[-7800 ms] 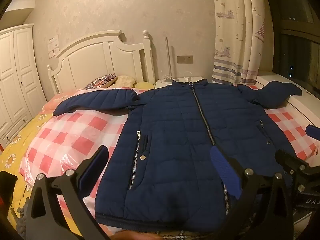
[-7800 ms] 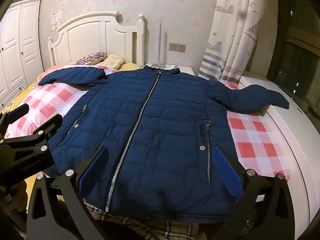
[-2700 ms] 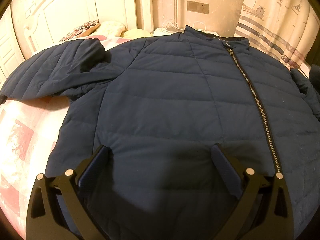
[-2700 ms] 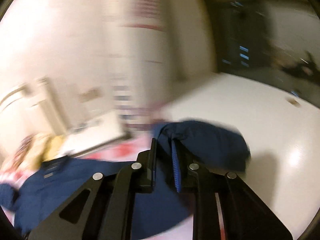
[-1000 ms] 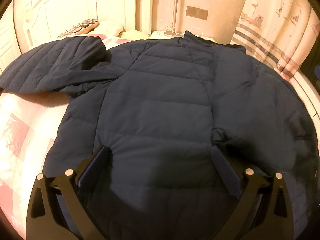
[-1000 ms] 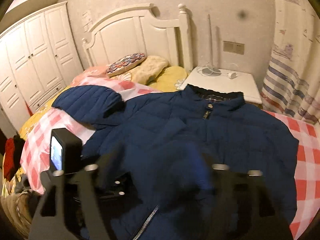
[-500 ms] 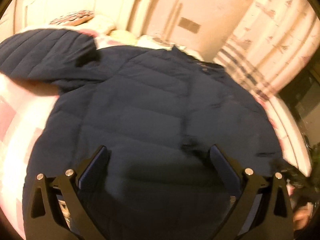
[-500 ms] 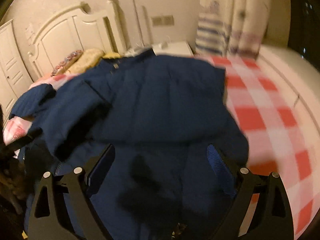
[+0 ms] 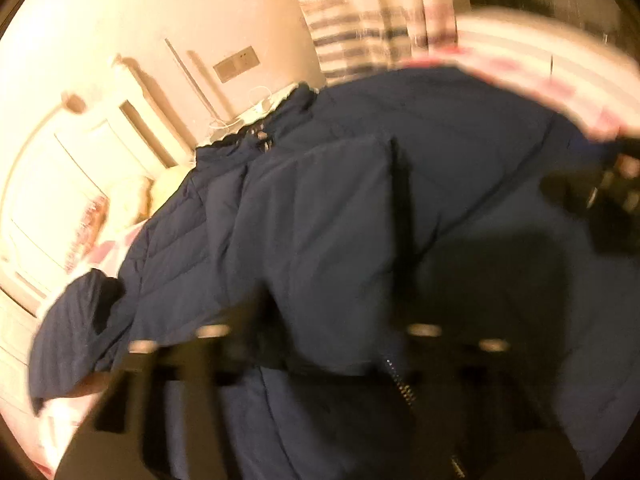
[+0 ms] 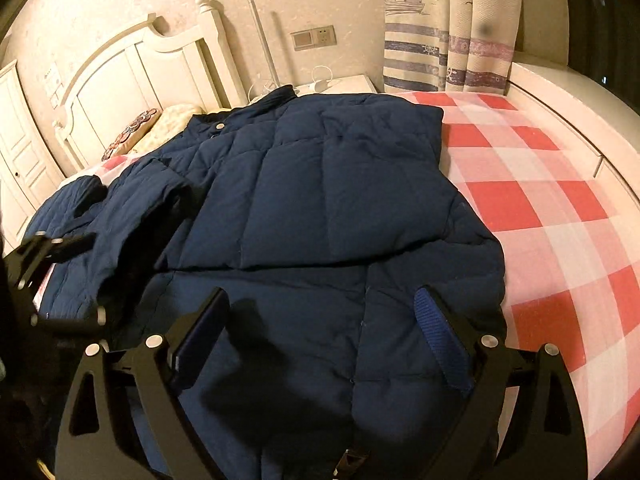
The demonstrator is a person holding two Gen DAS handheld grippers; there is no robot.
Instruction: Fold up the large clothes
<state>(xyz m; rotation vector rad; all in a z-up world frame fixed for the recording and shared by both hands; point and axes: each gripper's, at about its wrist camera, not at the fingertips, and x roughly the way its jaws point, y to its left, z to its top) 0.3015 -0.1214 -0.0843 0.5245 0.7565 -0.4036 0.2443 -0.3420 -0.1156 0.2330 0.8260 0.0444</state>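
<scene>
My right claw hangs wide open and empty over the navy jacket, spread on the checked bedsheet with one side folded in. My left claw, blurred, has just been closing, jacket fabric bunched between its jaws; whether it grips, I can't tell.

- The big navy jacket fills the middle of the bed.
- To the right of the jacket, the red and white checked sheet lies bare, so a hand could pass there.
- Behind the jacket stand the white headboard and a small bedside table, blocking that way.
- Left of the jacket, the left gripper is in the way.
- Pillows sit by the headboard.
</scene>
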